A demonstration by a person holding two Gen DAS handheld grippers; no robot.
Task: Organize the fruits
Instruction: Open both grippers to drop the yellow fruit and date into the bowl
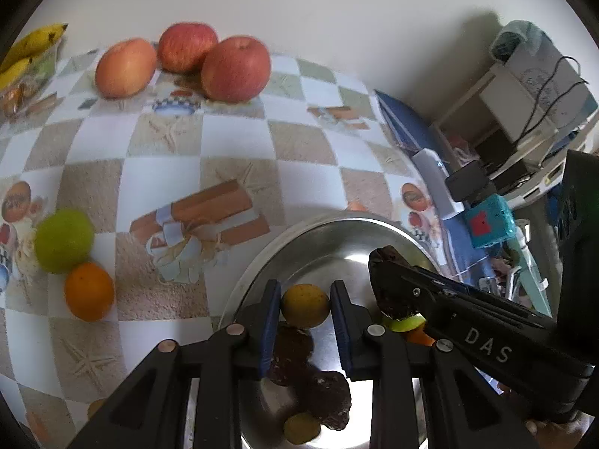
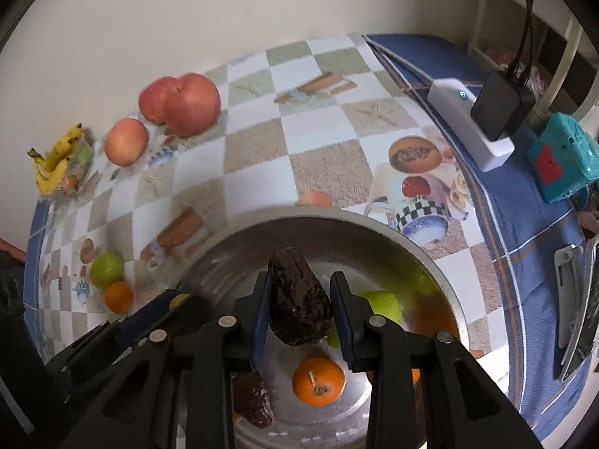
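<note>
A steel bowl (image 1: 299,232) (image 2: 374,224) stands at the near edge of the checked tablecloth. Above it, my left gripper (image 1: 305,288) is shut on a small yellow round fruit (image 1: 305,305). My right gripper (image 2: 302,278) is shut on a dark wrinkled avocado (image 2: 299,299), also over the bowl; the avocado's tip (image 1: 387,258) shows in the left wrist view. In the bowl lie an orange (image 2: 318,376), a green fruit (image 2: 382,305), dark avocados (image 1: 292,344) and another small yellow fruit (image 1: 301,426).
Three red apples (image 1: 236,69) sit at the far side by the wall, with bananas (image 2: 56,164) at the far left corner. A green fruit (image 1: 63,239) and an orange (image 1: 89,291) lie left of the bowl. A white power strip (image 2: 471,127) and a teal box (image 2: 561,157) lie to the right.
</note>
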